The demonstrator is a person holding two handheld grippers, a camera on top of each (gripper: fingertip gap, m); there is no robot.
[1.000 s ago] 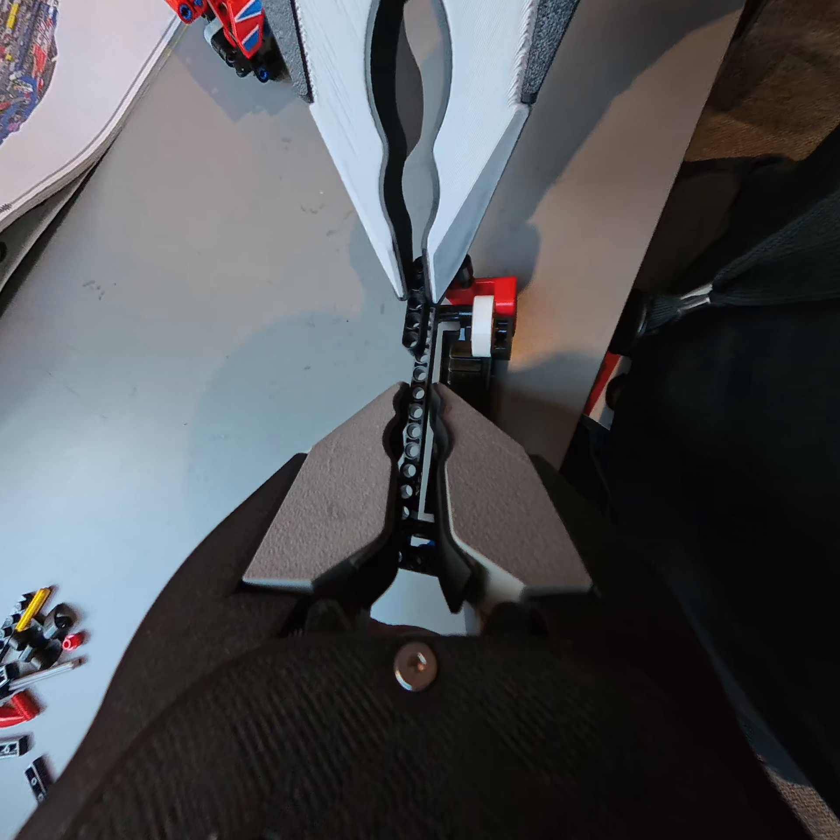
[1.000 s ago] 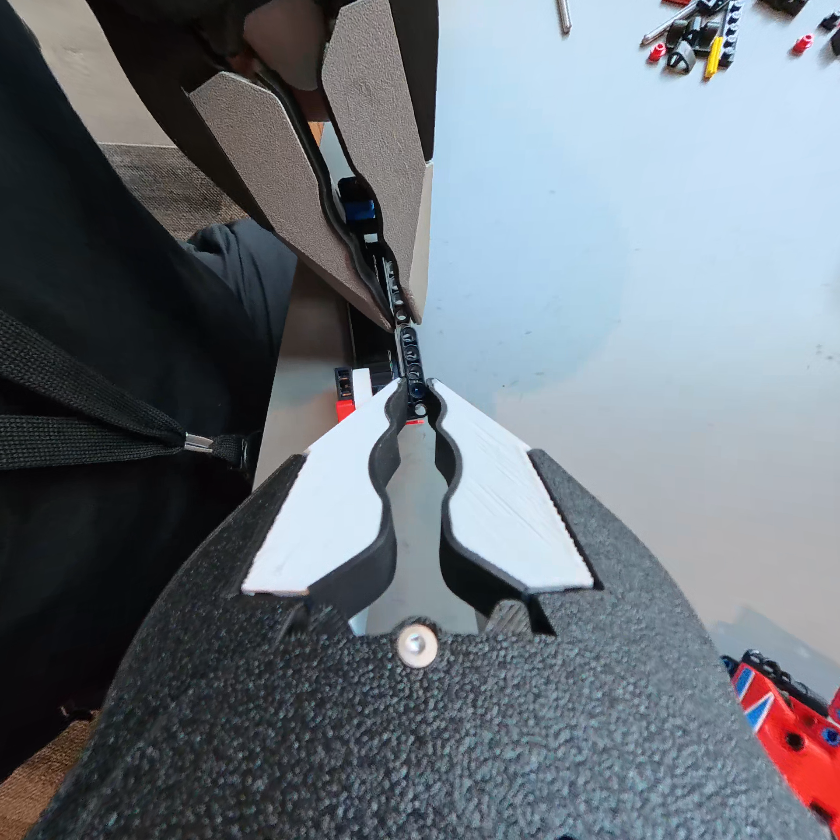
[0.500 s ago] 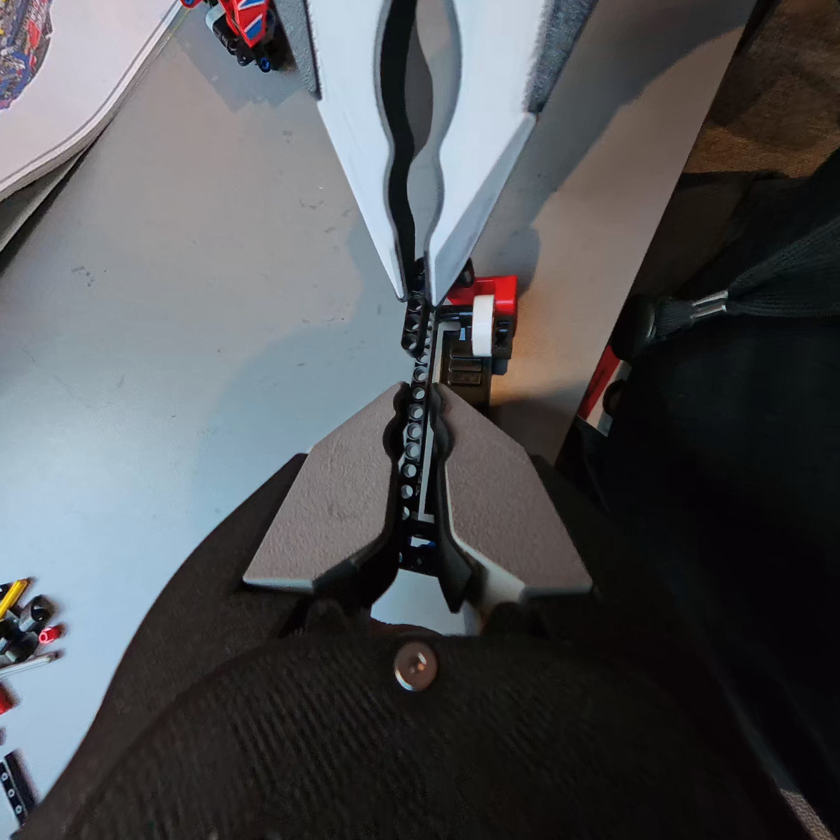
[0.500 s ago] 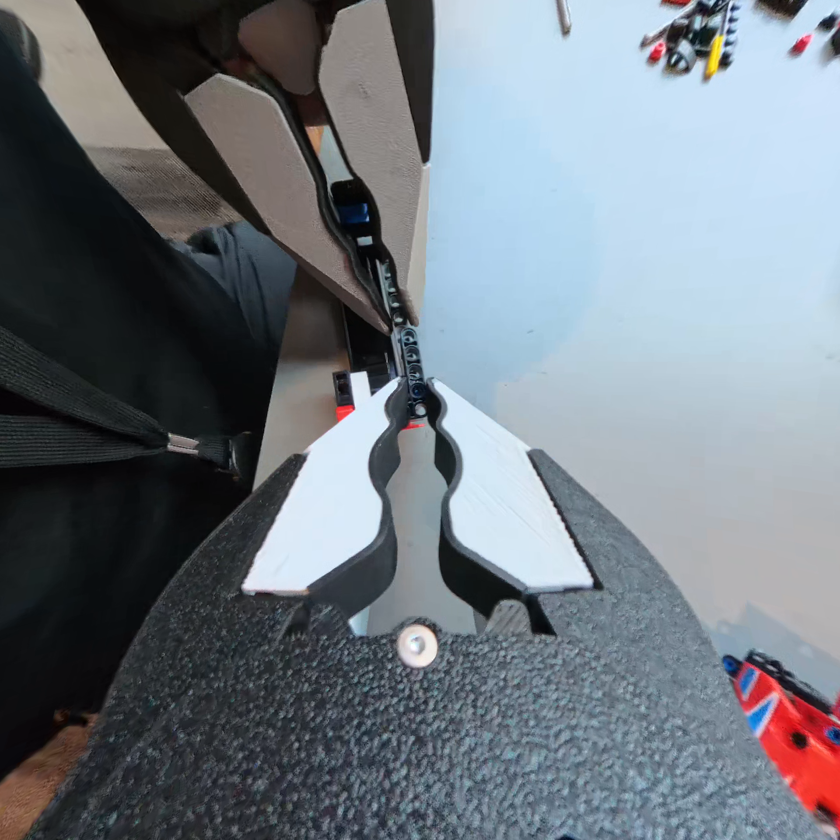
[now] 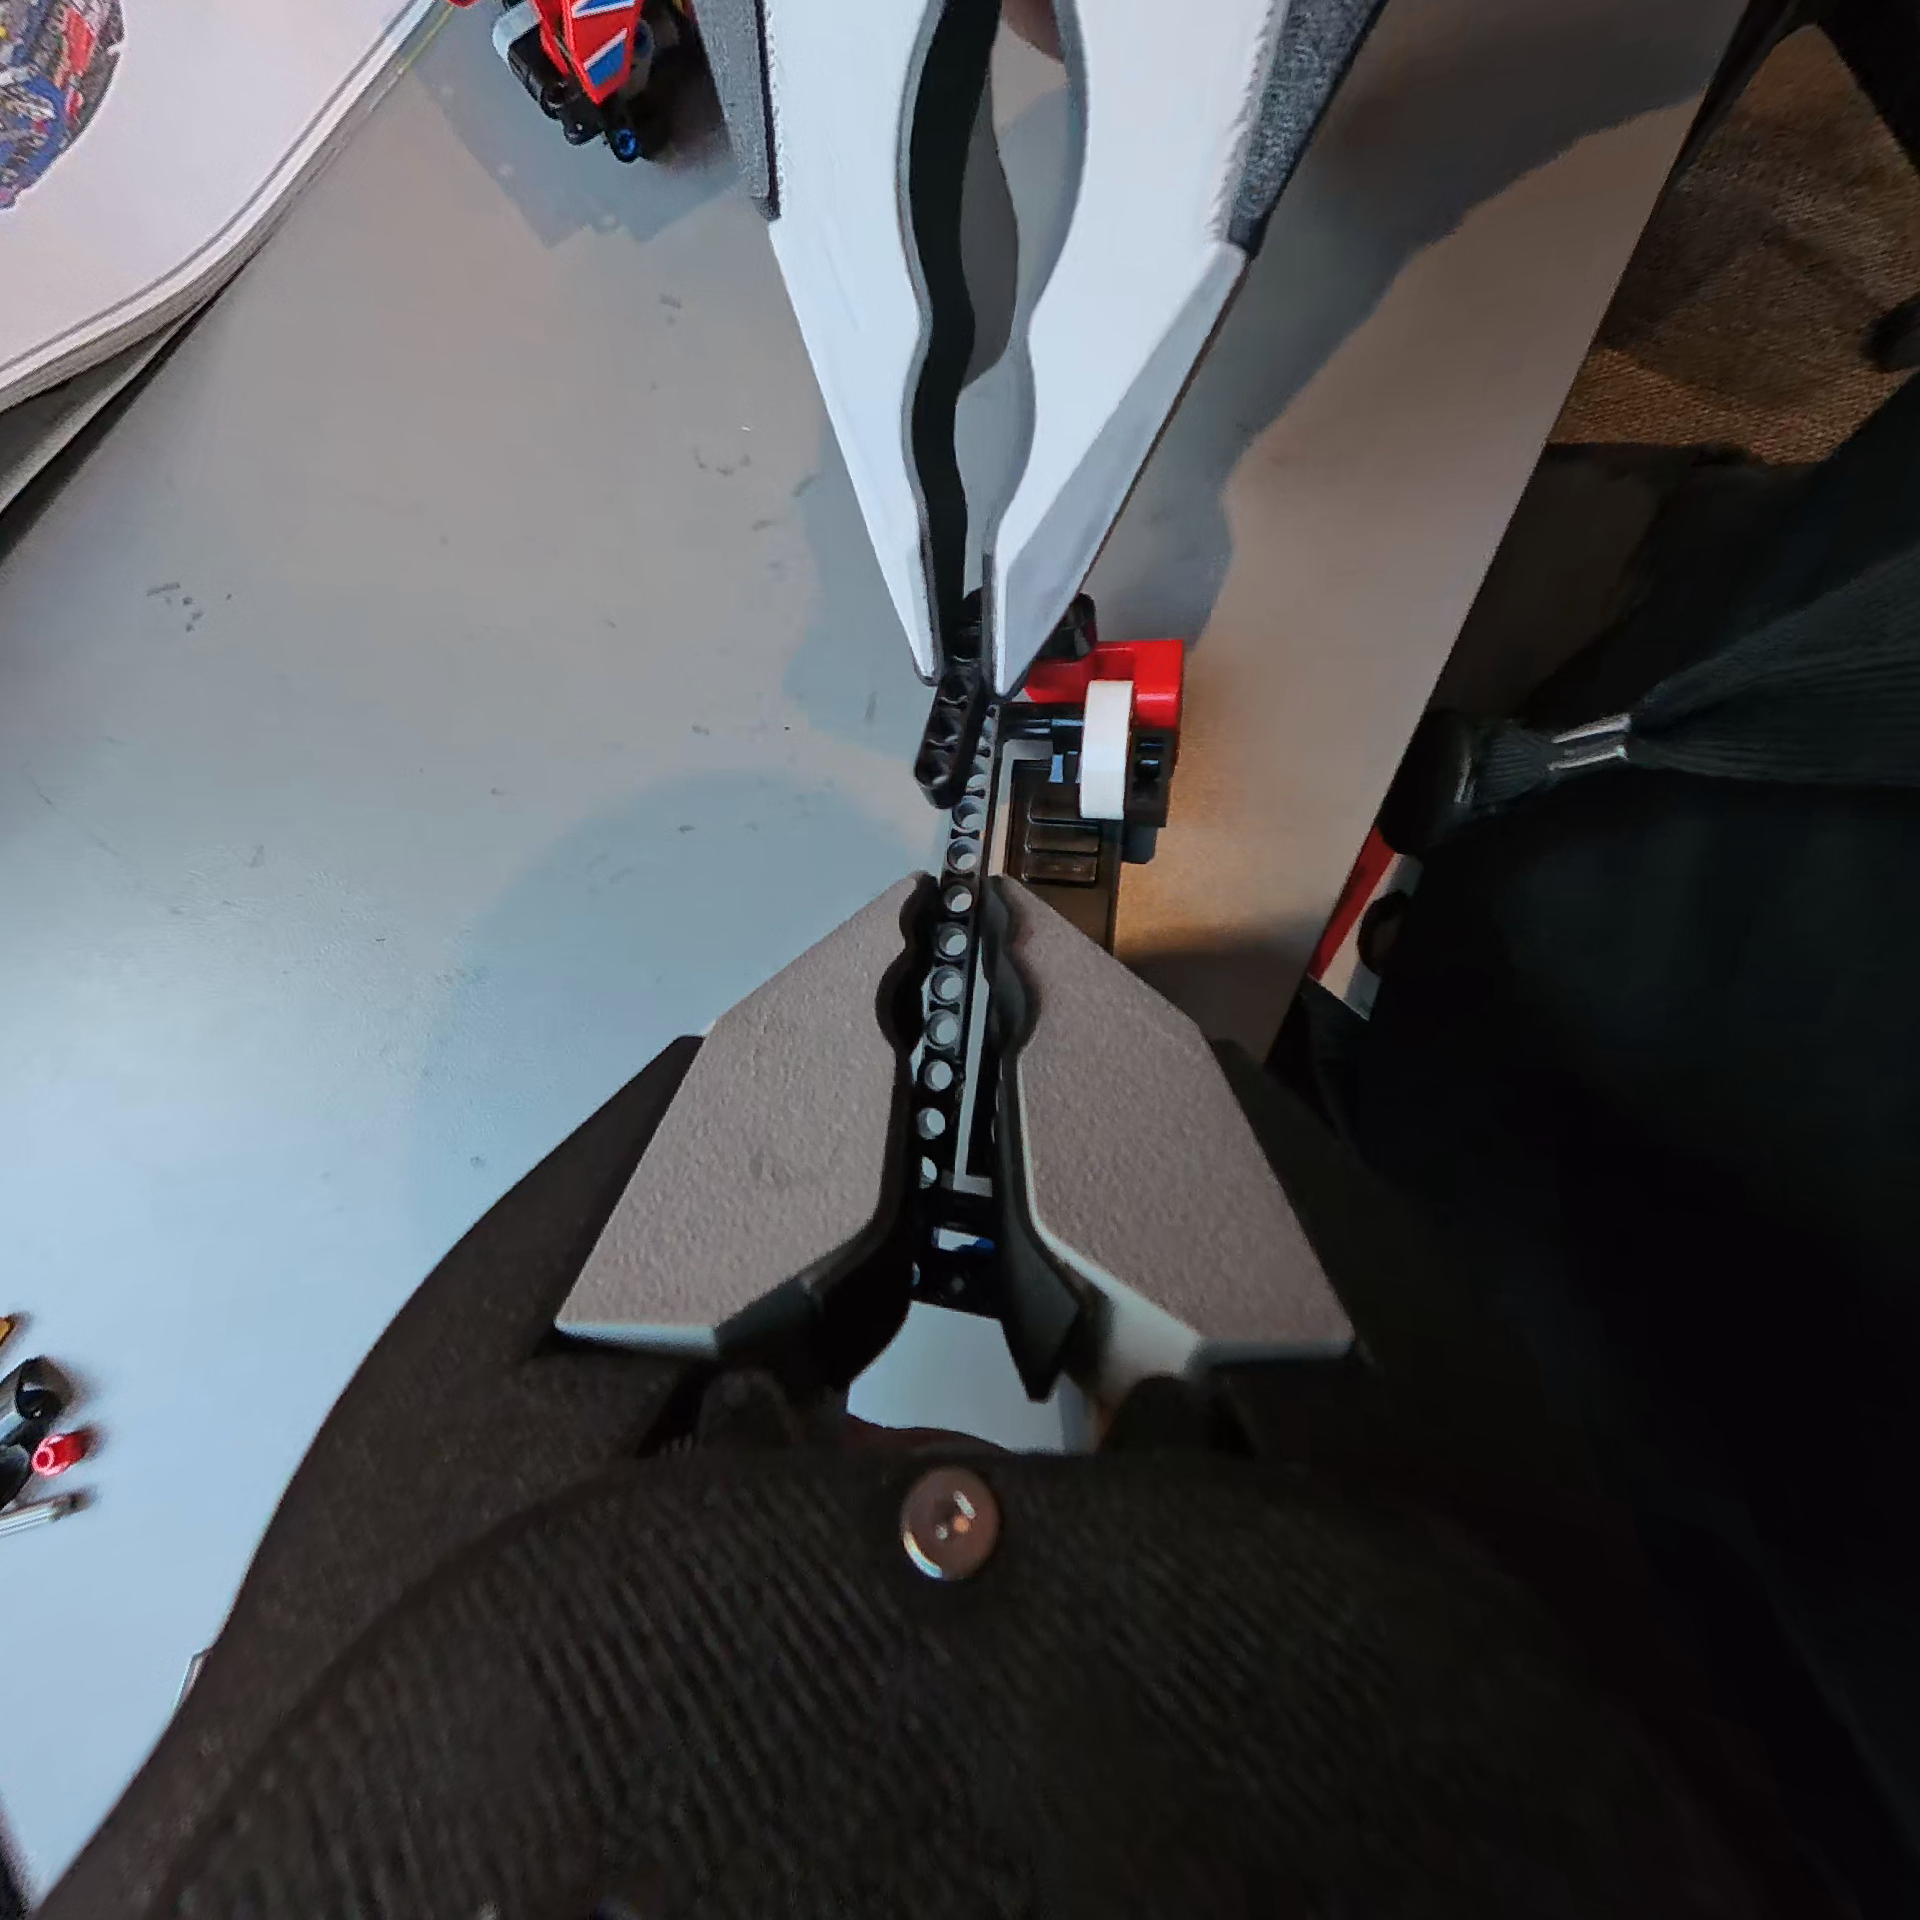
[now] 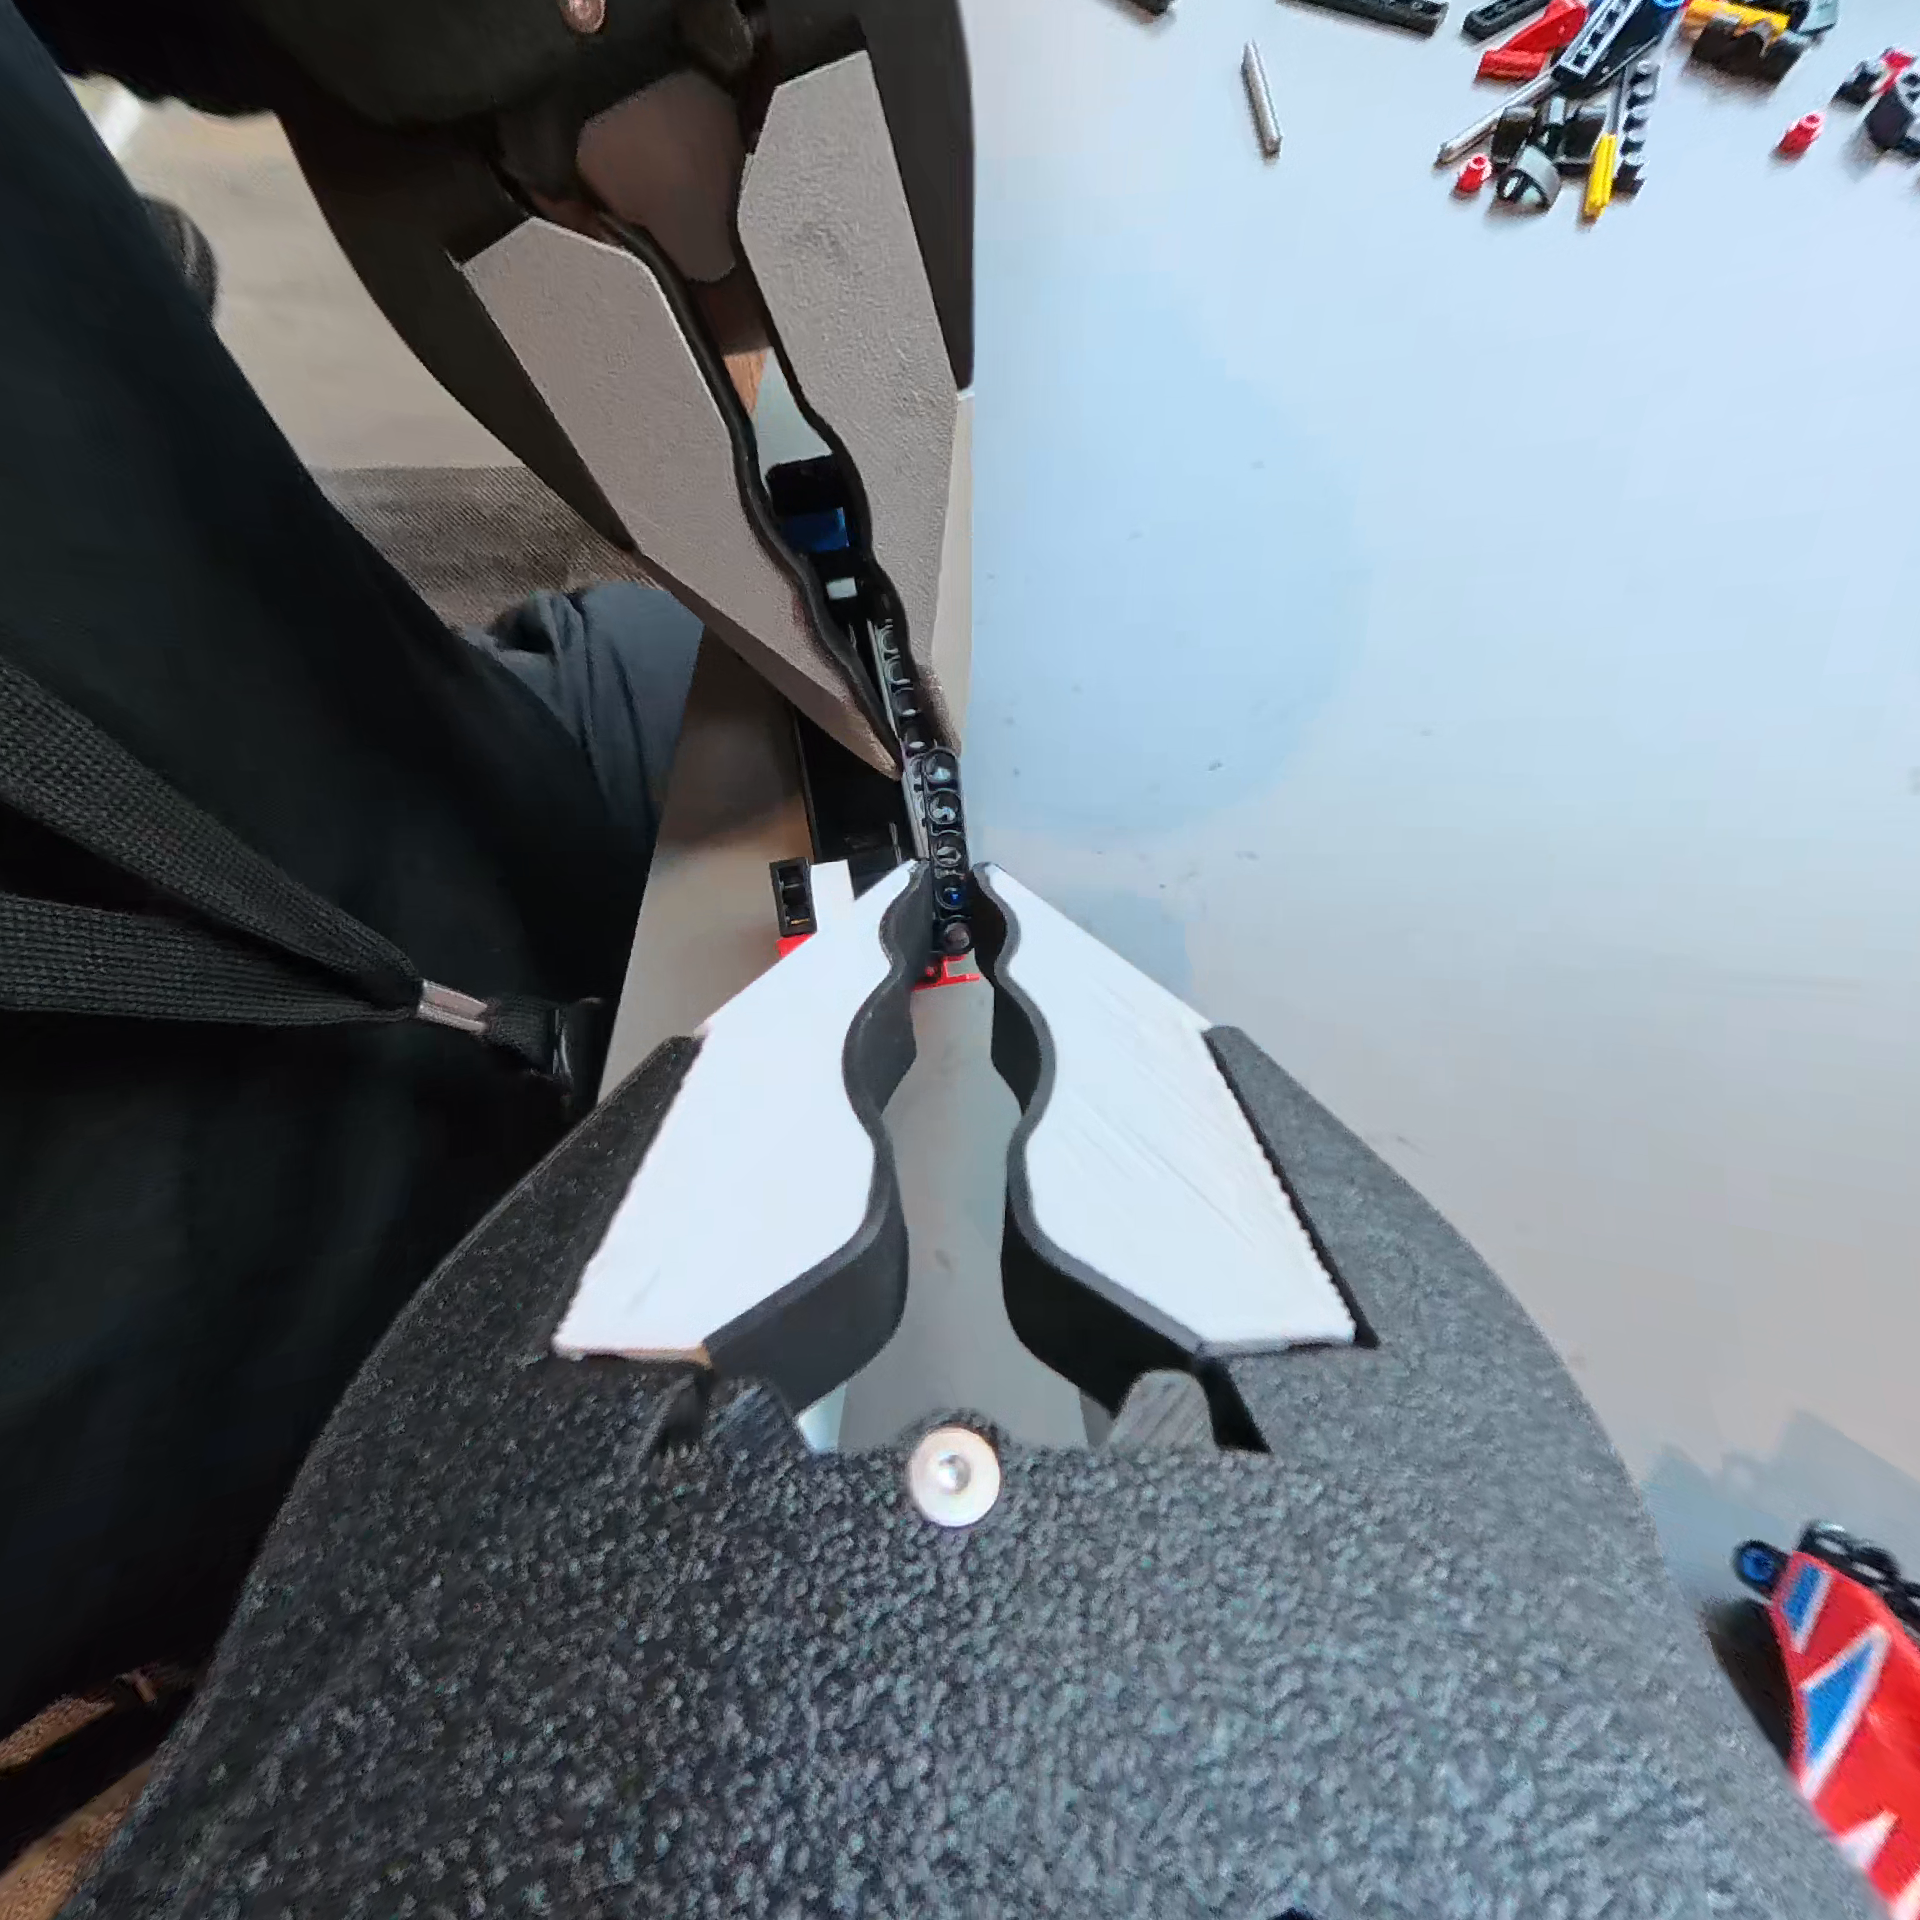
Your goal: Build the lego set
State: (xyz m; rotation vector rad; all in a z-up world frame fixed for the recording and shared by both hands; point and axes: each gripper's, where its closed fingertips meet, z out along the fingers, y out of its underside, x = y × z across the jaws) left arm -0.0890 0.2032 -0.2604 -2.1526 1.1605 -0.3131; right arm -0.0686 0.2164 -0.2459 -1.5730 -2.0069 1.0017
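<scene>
while both of my grippers meet over the near edge of the grey table [image 5: 416, 831], the biggest thing beyond my right fingers is the white instruction booklet [image 5: 156, 208], well off to the side in the left wrist view, with a red, white and blue finished section [image 5: 587, 52] beside it. between my two tools sits the sub-assembly: a long black beam with a row of holes [image 5: 951, 987], and fixed on its far side a black, red and white block [image 5: 1112, 727]. my left gripper [image 5: 961, 914] is clamped on that long beam along much of its length. my right gripper [image 6: 951, 894], coming from the opposite way, is pinched together on a short black beam [image 5: 951, 732], which lies against the end of the long one, slightly skewed to it. whether any pin has seated i cannot tell.

to do this join well, i judge i should keep the left grip rigid as an anvil, swing the short beam until its holes line up with the long beam's, then press straight across, not along, so nothing levers loose. loose small parts [image 6: 1558, 104] lie well ahead of my right fingertips, clear of the work.
</scene>
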